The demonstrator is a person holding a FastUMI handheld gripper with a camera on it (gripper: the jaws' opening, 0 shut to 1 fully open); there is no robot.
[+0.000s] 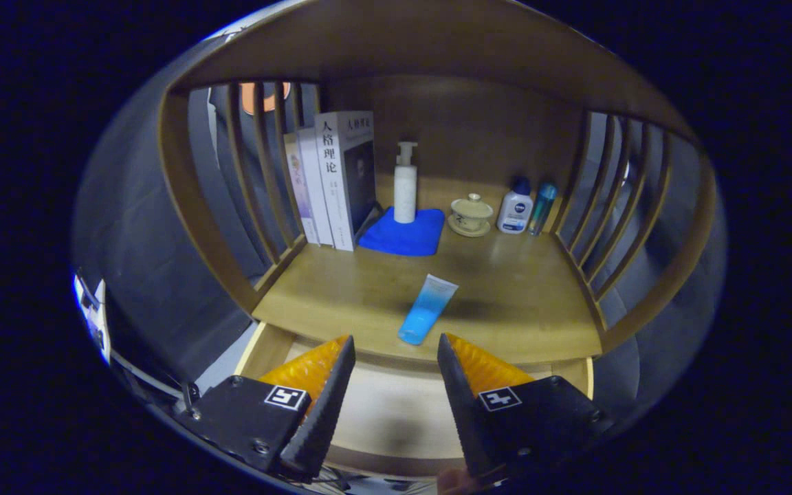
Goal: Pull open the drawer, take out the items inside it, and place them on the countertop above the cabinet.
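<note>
A blue and white tube (427,309) lies on the wooden countertop (520,302), cap end toward me, just beyond my fingertips. Below the countertop's front edge the drawer (396,412) stands pulled open, and its pale wooden bottom shows bare between my fingers. My gripper (396,344) hovers over the open drawer, open, with nothing between its fingers. The tube sits a little ahead of the gap between them.
At the back of the countertop stand several books (337,179), a white pump bottle (405,184) on a blue cloth (403,235), a lidded cup on a saucer (471,214), a white bottle (515,207) and a teal bottle (542,206). Slatted wooden sides (616,206) flank the shelf.
</note>
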